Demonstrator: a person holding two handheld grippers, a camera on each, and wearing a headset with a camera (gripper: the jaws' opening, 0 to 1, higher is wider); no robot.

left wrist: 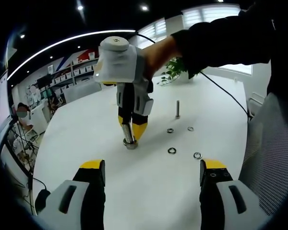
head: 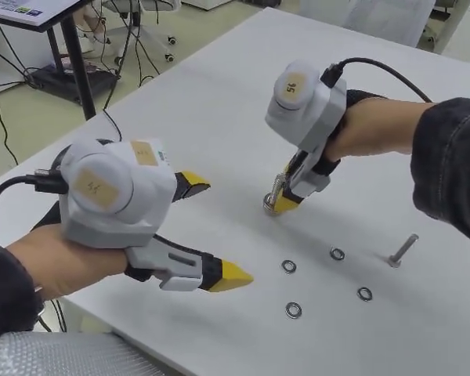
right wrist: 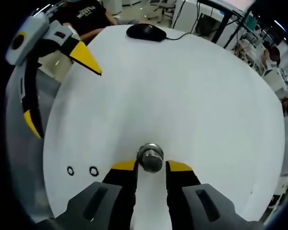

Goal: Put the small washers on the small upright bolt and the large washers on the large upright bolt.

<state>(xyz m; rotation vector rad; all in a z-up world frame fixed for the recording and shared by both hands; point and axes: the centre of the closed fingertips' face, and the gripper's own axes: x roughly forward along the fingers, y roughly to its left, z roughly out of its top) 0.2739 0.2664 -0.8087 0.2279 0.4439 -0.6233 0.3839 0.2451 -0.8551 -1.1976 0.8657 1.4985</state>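
Observation:
The large bolt (head: 273,197) stands upright on the white table, head down, with my right gripper (head: 283,205) shut on its shank from above. Seen down the right gripper view, the bolt's end (right wrist: 150,157) sits between the yellow fingertips (right wrist: 125,166). The small bolt (head: 403,251) stands to the right, also visible as the small bolt (left wrist: 177,109). Several washers (head: 289,266) lie loose between the two bolts, and two washers (right wrist: 93,171) show at the lower left. My left gripper (head: 215,229) hovers open and holds nothing at the near left, well apart from the bolts.
The table's near edge (head: 164,345) runs close below the washers. A black computer mouse (right wrist: 146,32) lies at the far side of the table. A person in a dark shirt (right wrist: 89,17) sits beyond it. Chair mesh (left wrist: 273,158) is at the right.

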